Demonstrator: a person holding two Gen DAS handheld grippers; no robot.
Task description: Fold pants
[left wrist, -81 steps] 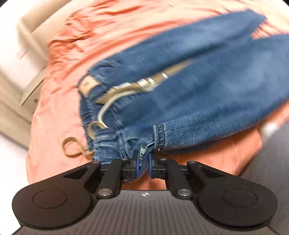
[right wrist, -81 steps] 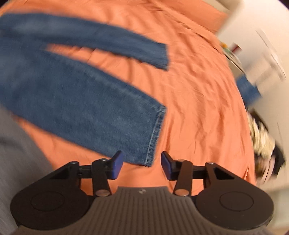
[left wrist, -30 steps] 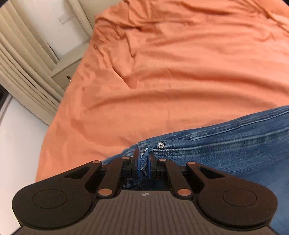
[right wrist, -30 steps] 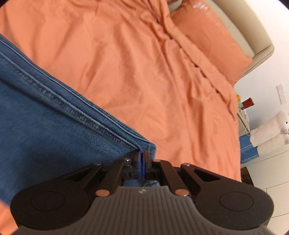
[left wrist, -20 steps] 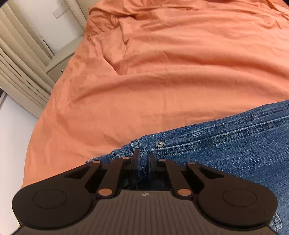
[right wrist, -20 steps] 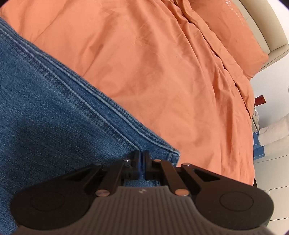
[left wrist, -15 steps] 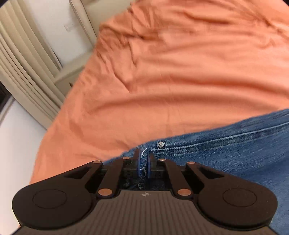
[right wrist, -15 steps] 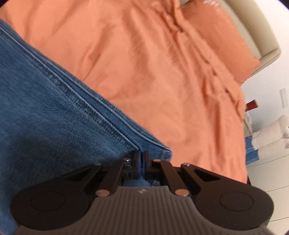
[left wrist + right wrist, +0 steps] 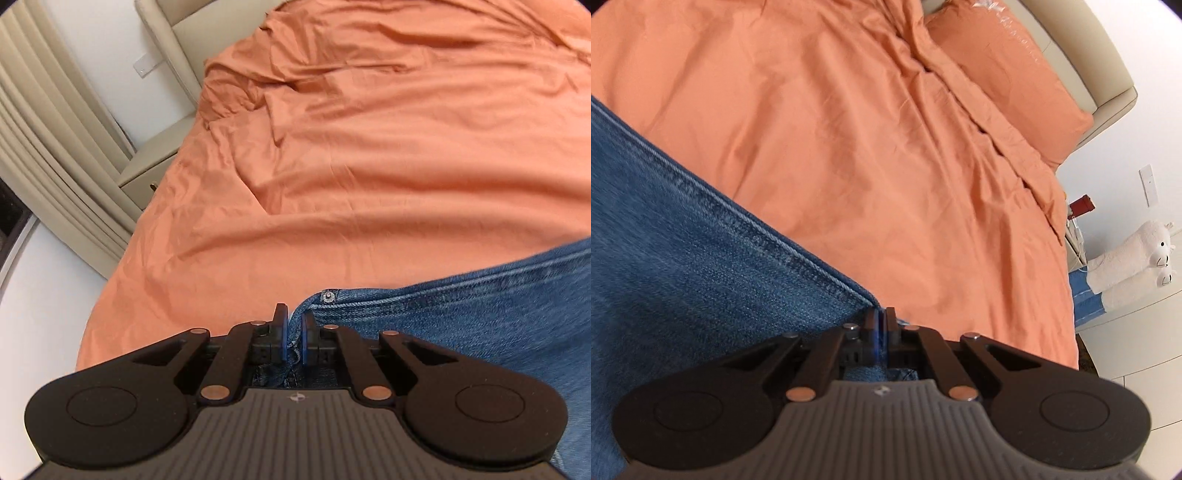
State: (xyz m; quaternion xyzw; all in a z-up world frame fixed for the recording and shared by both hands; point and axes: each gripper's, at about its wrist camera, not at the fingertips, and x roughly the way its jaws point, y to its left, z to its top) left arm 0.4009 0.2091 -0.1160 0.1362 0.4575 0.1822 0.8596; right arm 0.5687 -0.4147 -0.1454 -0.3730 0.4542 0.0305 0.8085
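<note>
The left gripper [image 9: 294,338] has its blue-padded fingers [image 9: 282,338] drawn in to a narrow slit, and a bunched fold of denim is pinched between them, so it has hold of the pants [image 9: 480,310] at a corner beside a small metal rivet [image 9: 328,296]. From that pinch the blue jeans run away to the right of the left wrist view, a stitched seam following their upper edge, with the cloth lying over the bed near its front edge. The right gripper [image 9: 880,328] is closed all the way, its fingers [image 9: 870,326] pressed together on the pointed corner of another part of the same pants [image 9: 683,266]; a scrap of denim shows behind the pads, above the ribbed grey body of the tool. From there the denim spreads out to the left and down in the right wrist view, a double-stitched seam slanting along its upper edge. Both grippers point steeply downward toward the bed. Beyond the jeans stretches the rumpled orange sheet [image 9: 369,166], creased and ridged toward the far side. An orange pillow [image 9: 1008,70] lies at the head of the bed against a beige padded headboard [image 9: 1082,51]. Off the left side of the bed stand a cream nightstand [image 9: 147,170] and pale pleated curtains [image 9: 48,147]. On the other side, past the bed's edge, white plush toys [image 9: 1126,254] lie on something blue, and a small red object [image 9: 1080,205] sits near the wall.
</note>
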